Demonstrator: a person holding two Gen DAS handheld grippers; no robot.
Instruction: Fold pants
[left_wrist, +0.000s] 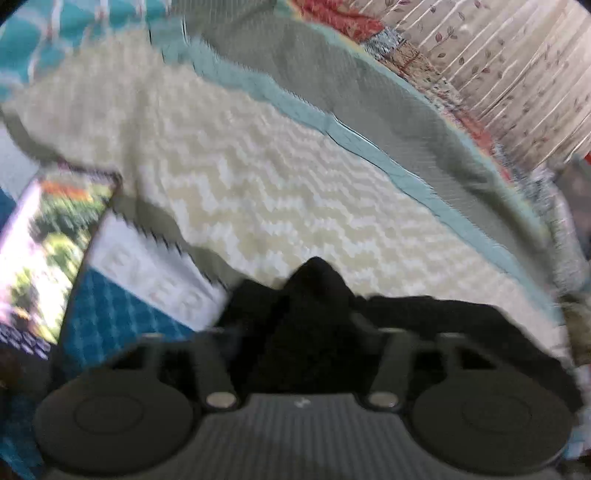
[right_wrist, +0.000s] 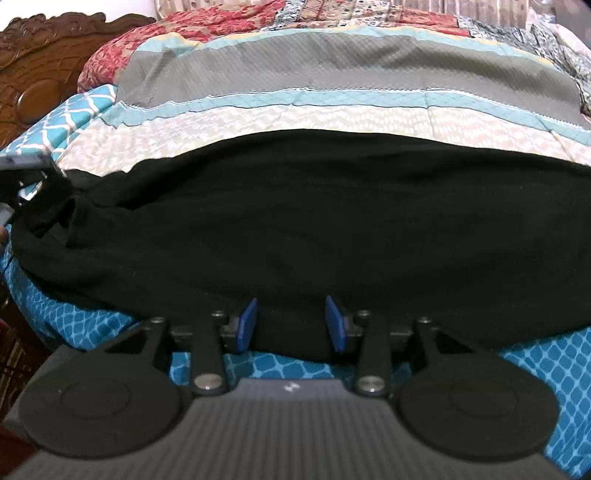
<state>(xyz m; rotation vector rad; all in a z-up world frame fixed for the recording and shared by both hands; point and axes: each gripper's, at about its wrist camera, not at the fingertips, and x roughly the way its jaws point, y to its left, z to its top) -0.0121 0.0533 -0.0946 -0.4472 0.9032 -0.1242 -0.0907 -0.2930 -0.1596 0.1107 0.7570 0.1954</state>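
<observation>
Spreading across the bed: the quilt (right_wrist: 332, 122) of grey, teal and cream bands lies under everything, with a blue lattice-print sheet (right_wrist: 546, 369) along the near edge and a carved wooden headboard (right_wrist: 40, 62) at the far left of the right wrist view.
Pants: the black pants (right_wrist: 314, 221) lie flat across the near part of the bed, their long side running left to right, the near edge resting on the blue sheet.
Handling: the cloth looks soft, limp and light, likely to sag and drag rather than hold shape; it should not be fragile, and the knit surface looks unlikely to slip from rubber pads.
Where to grip: an edge or a corner seems best, with both layers pinched together, since a mid-panel pinch would probably only bunch the cloth.
Right gripper: the right gripper (right_wrist: 291, 325) sits at the near hem, blue pads (right_wrist: 248, 325) spread apart with black cloth between them, not yet closed on it.
Left gripper: the left gripper (left_wrist: 308, 317) has a bunched peak of the black cloth rising from between its fingers, so it appears clamped on the pants, though the blurred left wrist view hides the pads.
Phone: a lit phone screen (left_wrist: 48, 251) lies on the bed at the left.
</observation>
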